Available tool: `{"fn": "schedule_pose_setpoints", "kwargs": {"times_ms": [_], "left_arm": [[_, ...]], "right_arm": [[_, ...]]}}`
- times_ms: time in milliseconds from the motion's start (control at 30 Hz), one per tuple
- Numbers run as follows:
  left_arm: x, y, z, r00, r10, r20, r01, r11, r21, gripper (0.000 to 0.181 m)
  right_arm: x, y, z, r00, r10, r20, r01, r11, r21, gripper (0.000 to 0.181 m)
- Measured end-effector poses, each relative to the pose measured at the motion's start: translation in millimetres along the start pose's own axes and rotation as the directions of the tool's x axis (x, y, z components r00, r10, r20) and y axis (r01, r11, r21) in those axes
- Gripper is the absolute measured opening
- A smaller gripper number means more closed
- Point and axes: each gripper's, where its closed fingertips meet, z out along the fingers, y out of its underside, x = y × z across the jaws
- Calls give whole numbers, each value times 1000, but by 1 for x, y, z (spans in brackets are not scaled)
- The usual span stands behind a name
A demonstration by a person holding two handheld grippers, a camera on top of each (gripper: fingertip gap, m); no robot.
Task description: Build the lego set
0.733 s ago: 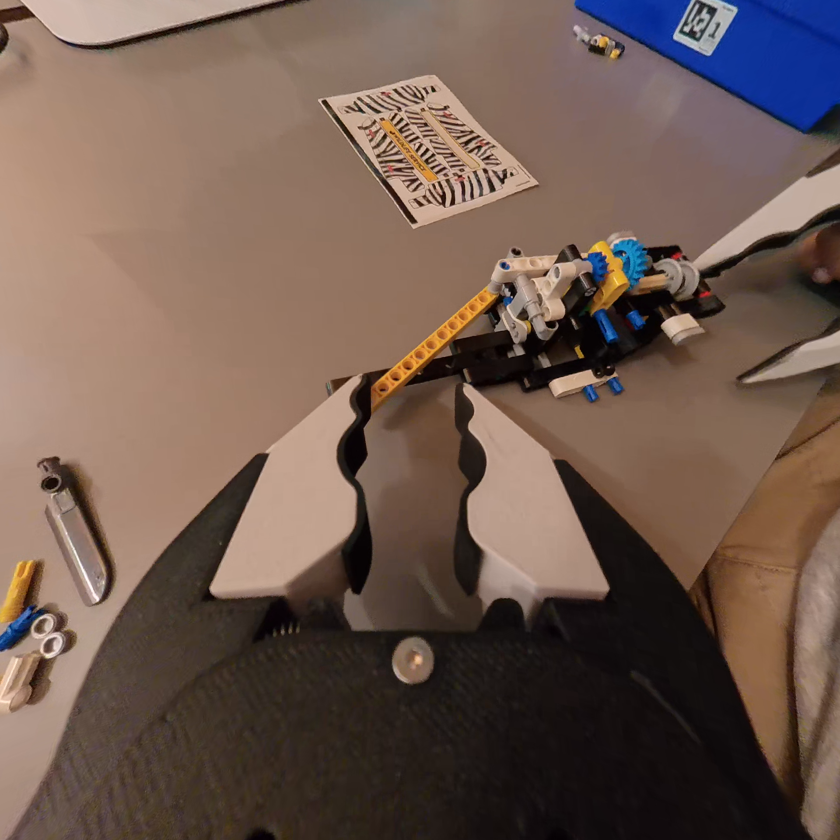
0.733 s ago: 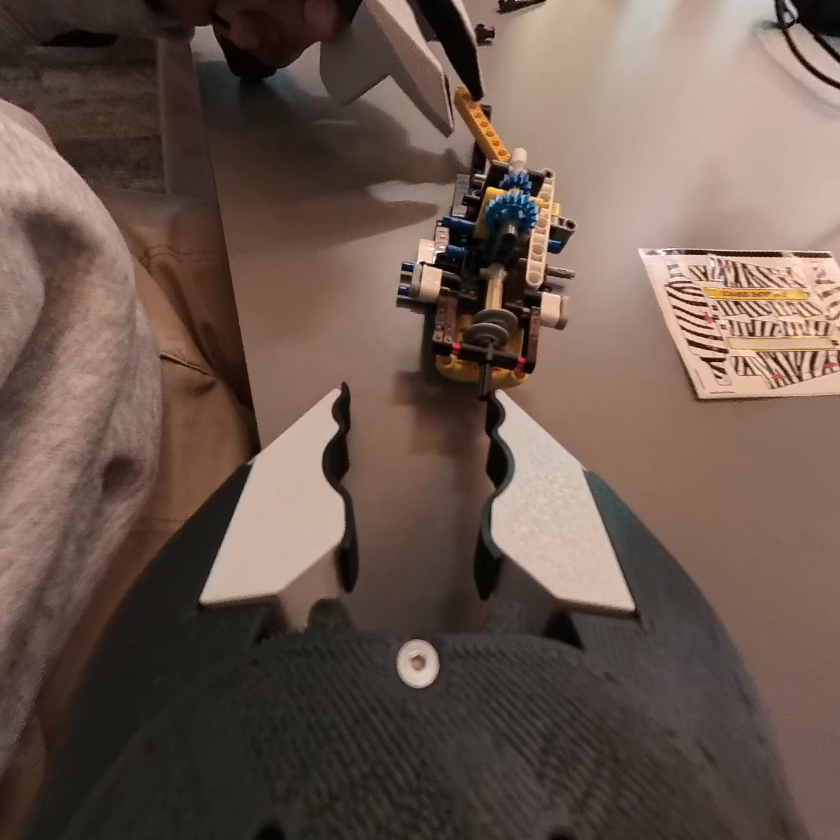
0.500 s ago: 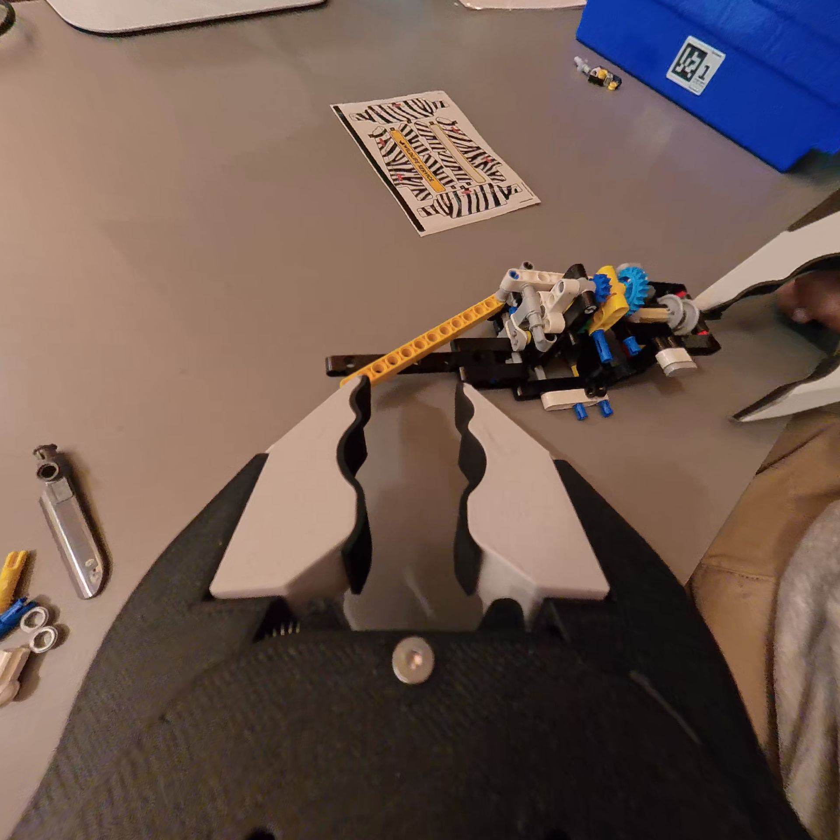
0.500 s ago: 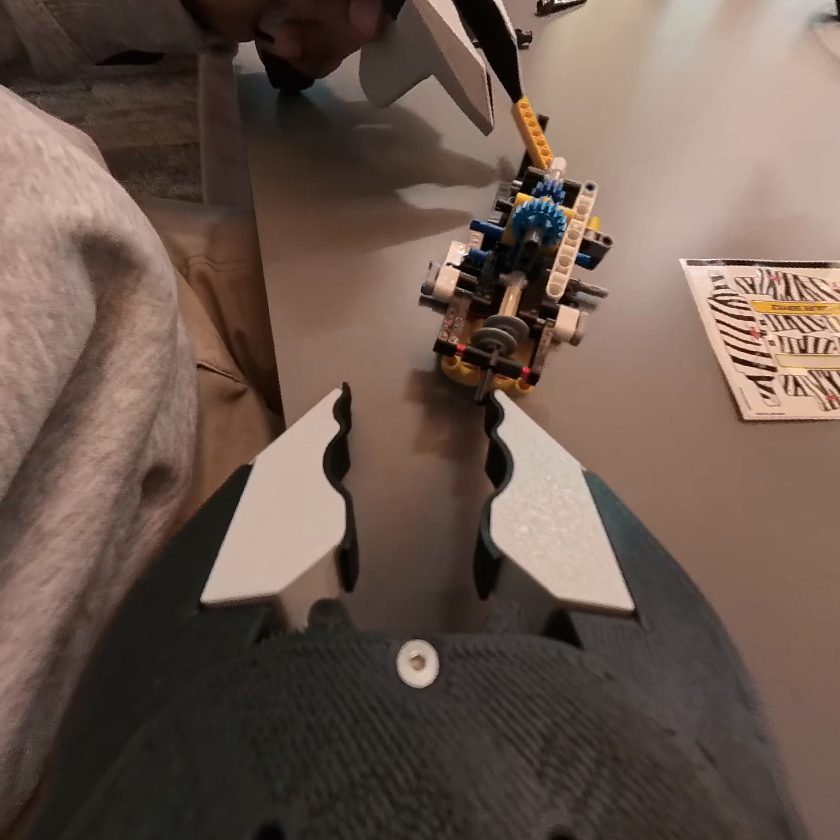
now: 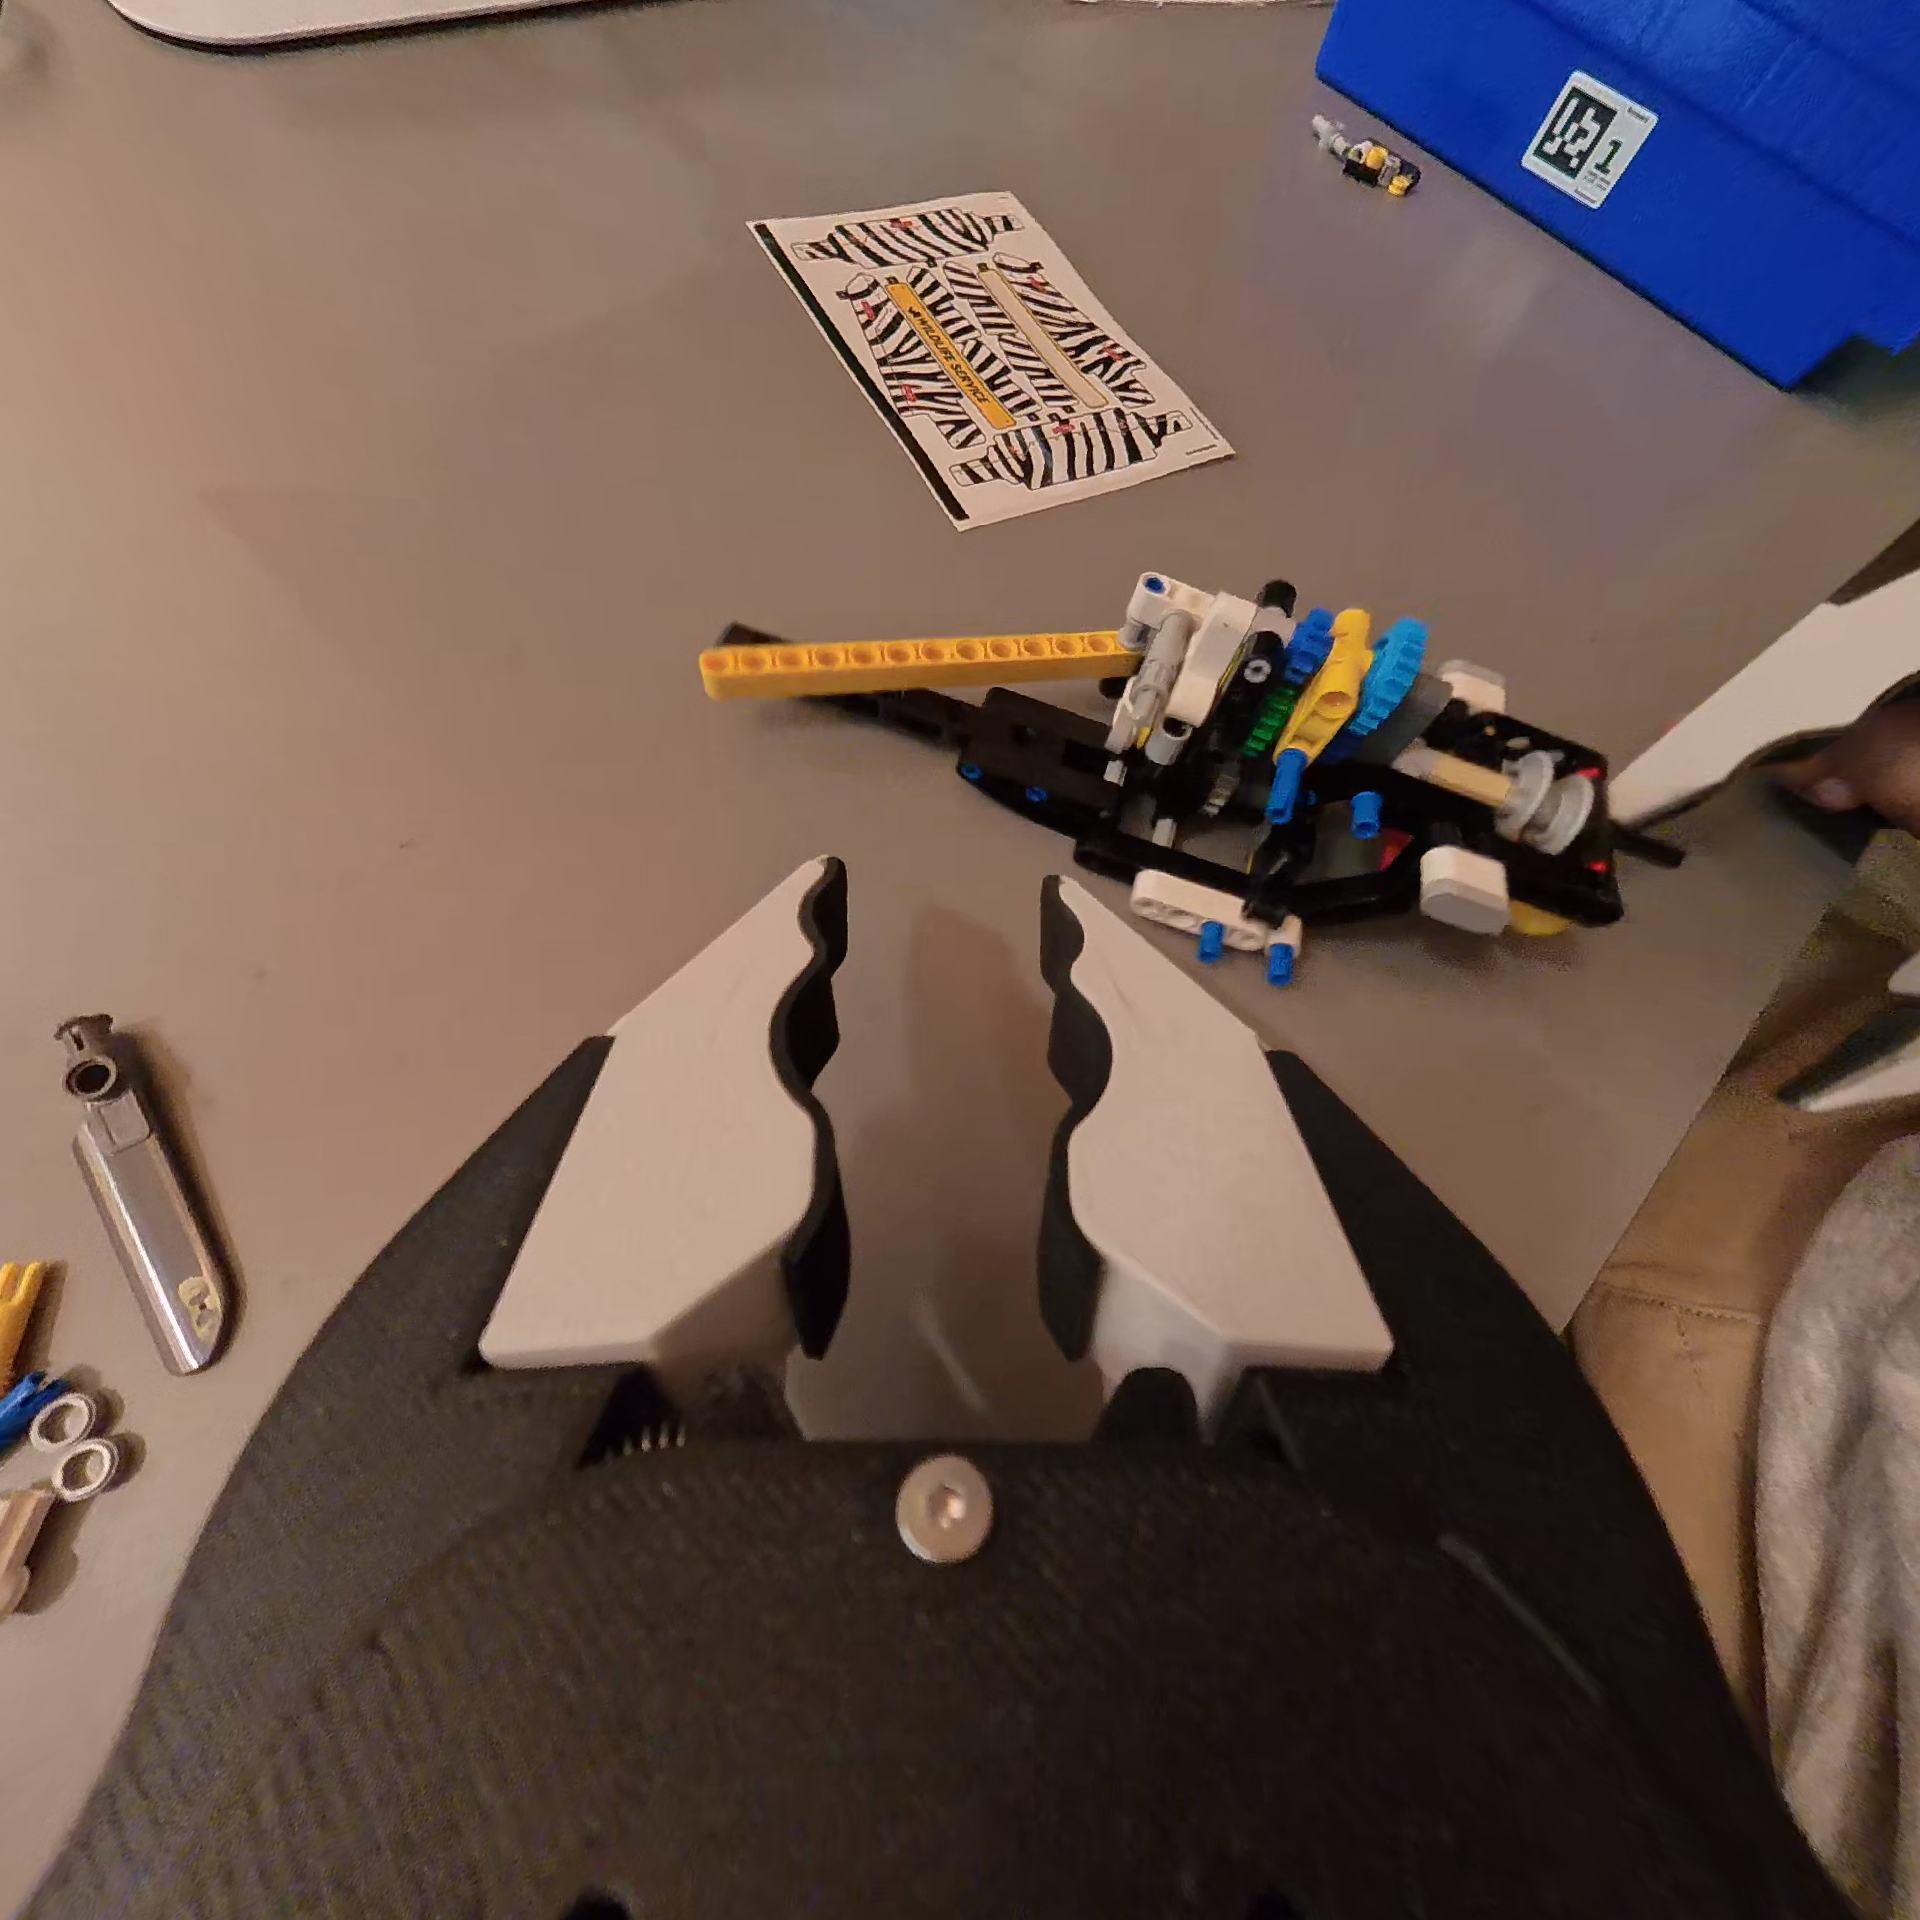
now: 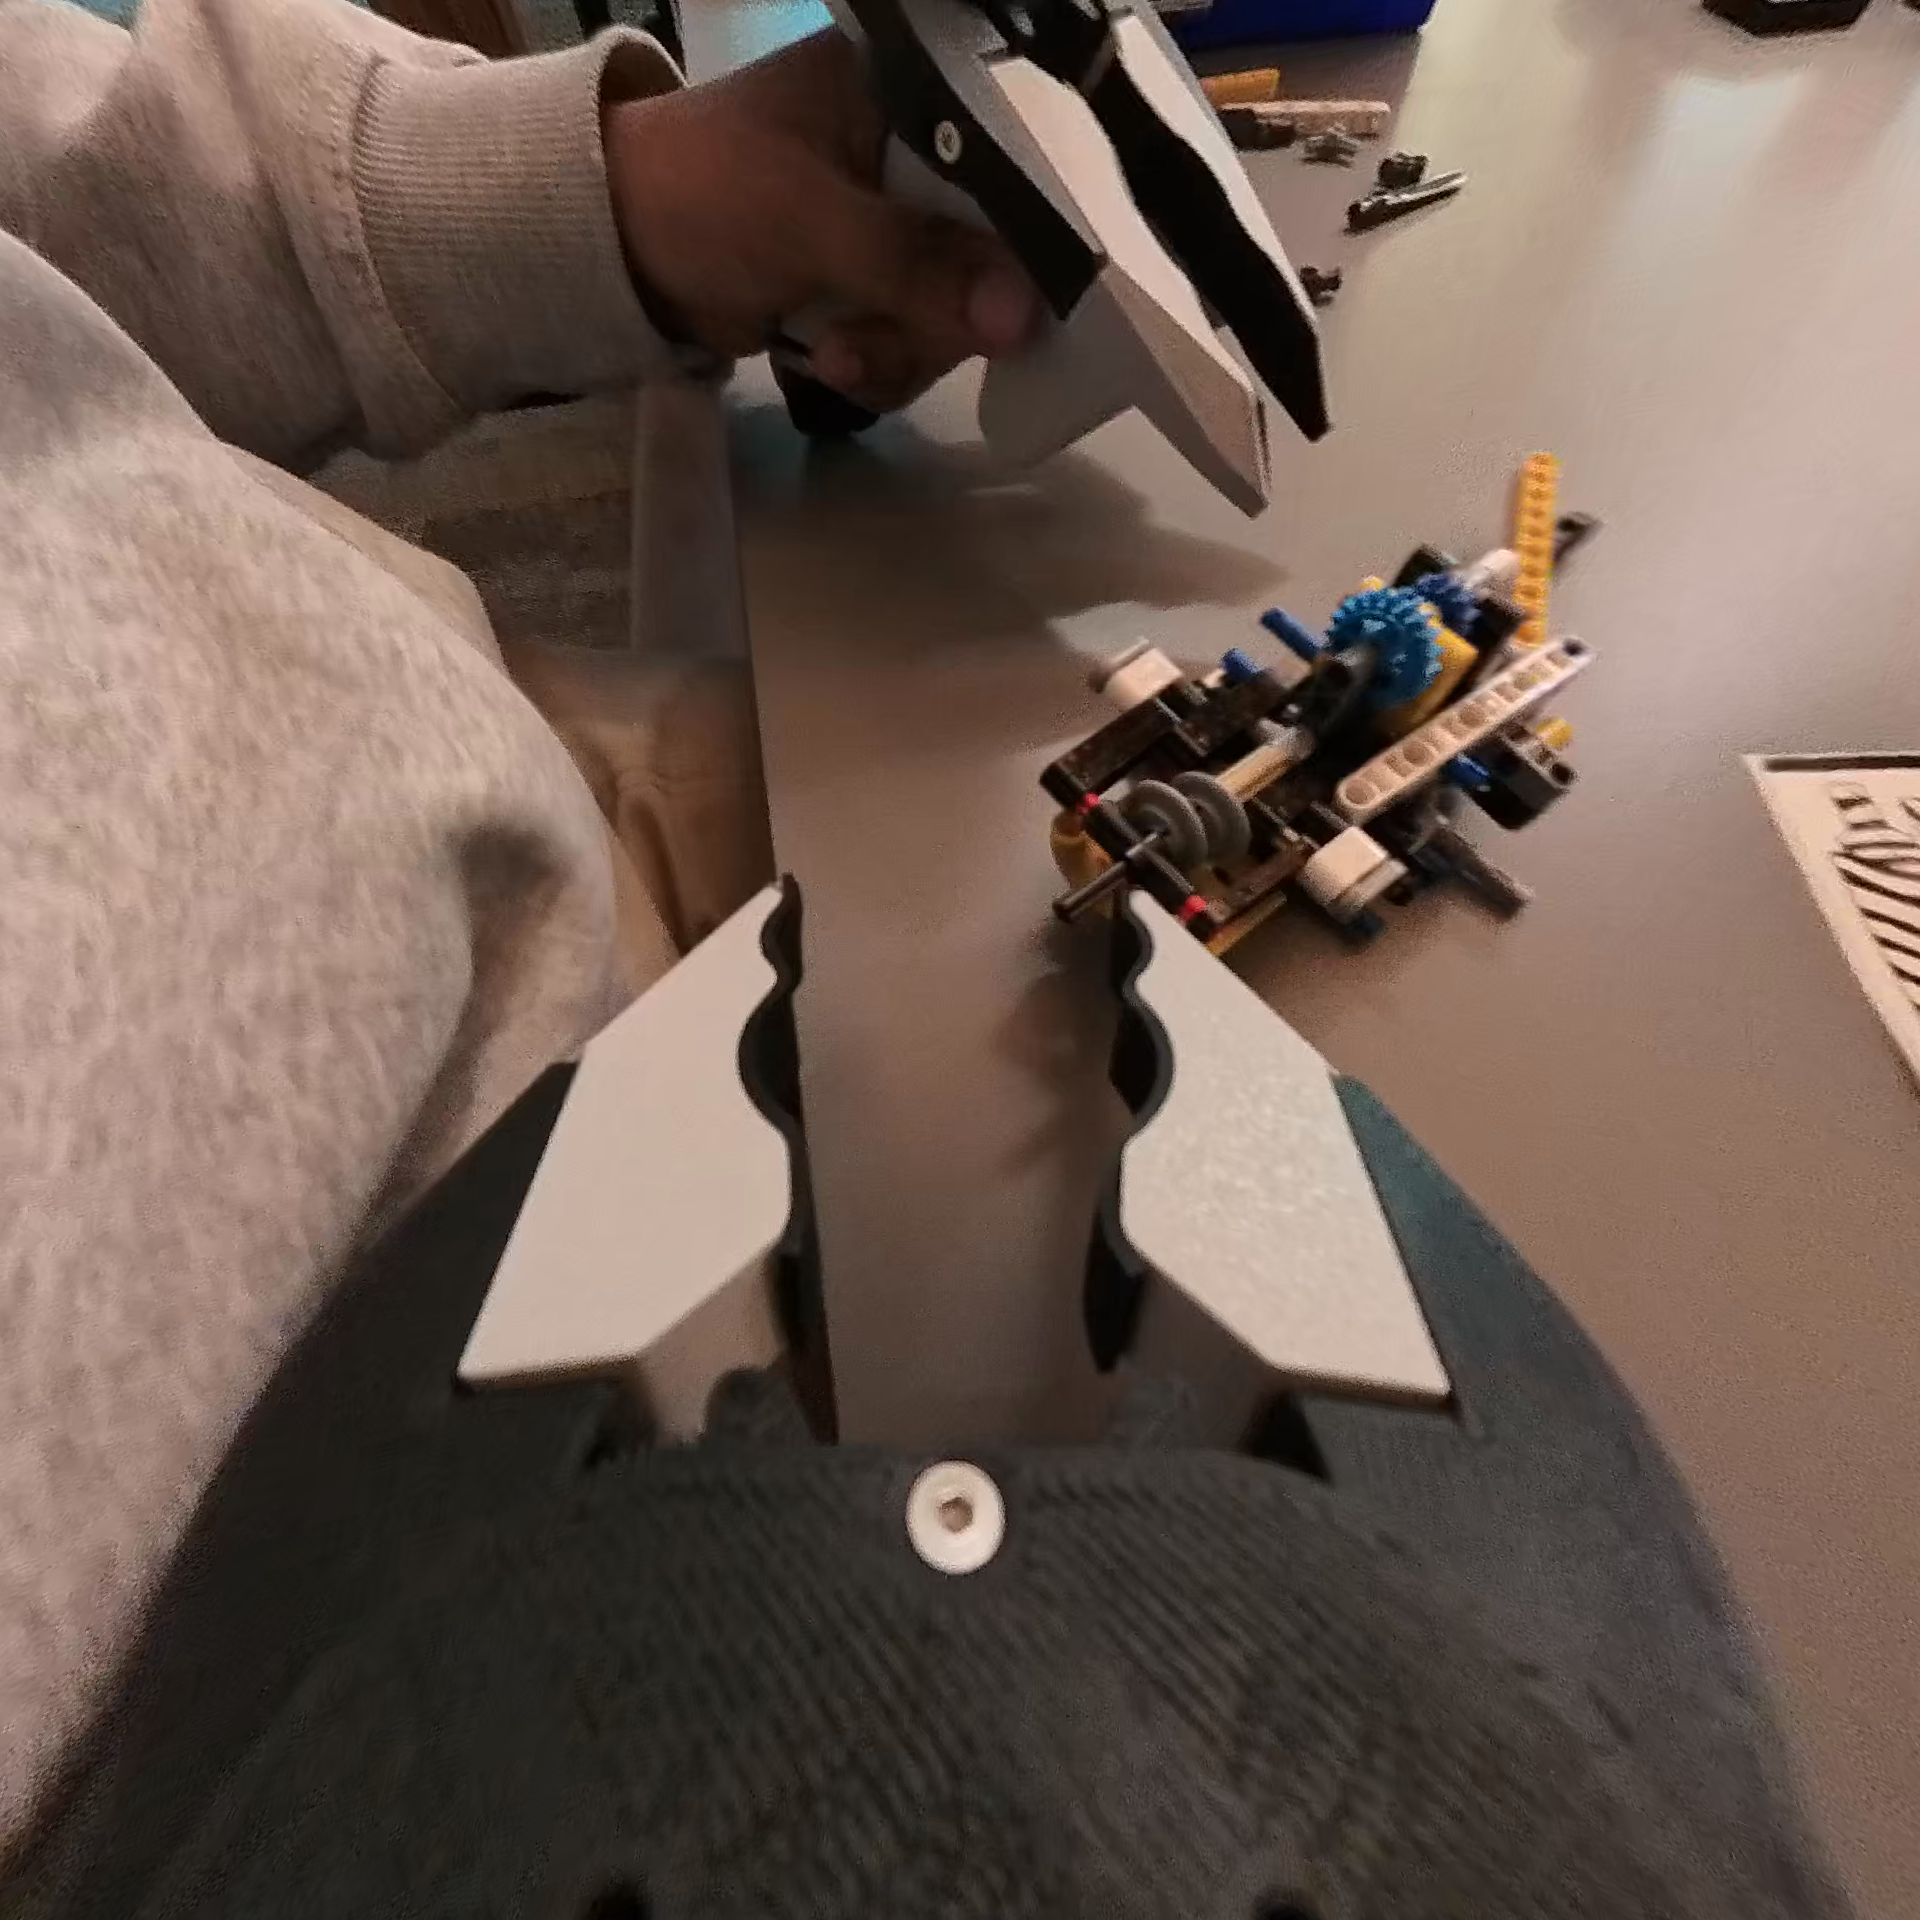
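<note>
The partly built lego model (image 5: 1247,748) lies on the grey table (image 5: 416,520): a black frame with blue gears, white parts and a long yellow beam (image 5: 914,660) sticking out to the left. My left gripper (image 5: 940,878) is open and empty, a little short of the model and apart from the beam. My right gripper (image 6: 956,902) is open and empty. Its right fingertip sits close to the black axle at the near end of the model (image 6: 1330,748). The left gripper (image 6: 1143,260) also shows in the right wrist view, held above the table.
A zebra-striped sticker sheet (image 5: 987,353) lies beyond the model. A blue box (image 5: 1662,156) stands at the far right with a small part (image 5: 1366,156) beside it. A silver piece (image 5: 145,1195) and small loose parts (image 5: 42,1434) lie at the left. The table edge (image 6: 686,571) runs near the person's sleeve. To reach the silver piece (image 5: 145,1195) in a straight line is about 12 cm for my left fingers, about 30 cm for my right.
My left gripper has drawn back from the yellow beam's end, which it was touching. The model has turned on the table. In the right wrist view the model has shifted to the right.
</note>
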Motion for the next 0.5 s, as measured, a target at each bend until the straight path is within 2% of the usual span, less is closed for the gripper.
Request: {"fn": "schedule_pose_setpoints", "kwargs": {"times_ms": [33, 133, 267, 500], "left_arm": [[0, 0, 0, 1000, 0, 0, 0, 1000, -1, 37], [0, 0, 0, 1000, 0, -1, 0, 1000, -2, 37], [0, 0, 0, 1000, 1, -2, -1, 1000, -2, 36], [2, -3, -2, 1000, 19, -3, -19, 1000, 20, 43]], "right_arm": [[-3, -1, 4, 1000, 1, 6, -1, 1000, -5, 58], [-12, -2, 13, 999, -25, 21, 26, 999, -26, 67], [-16, -4, 15, 999, -51, 19, 51, 998, -23, 65], [-11, -26, -10, 997, 32, 64, -42, 985, 168, 47]]}}
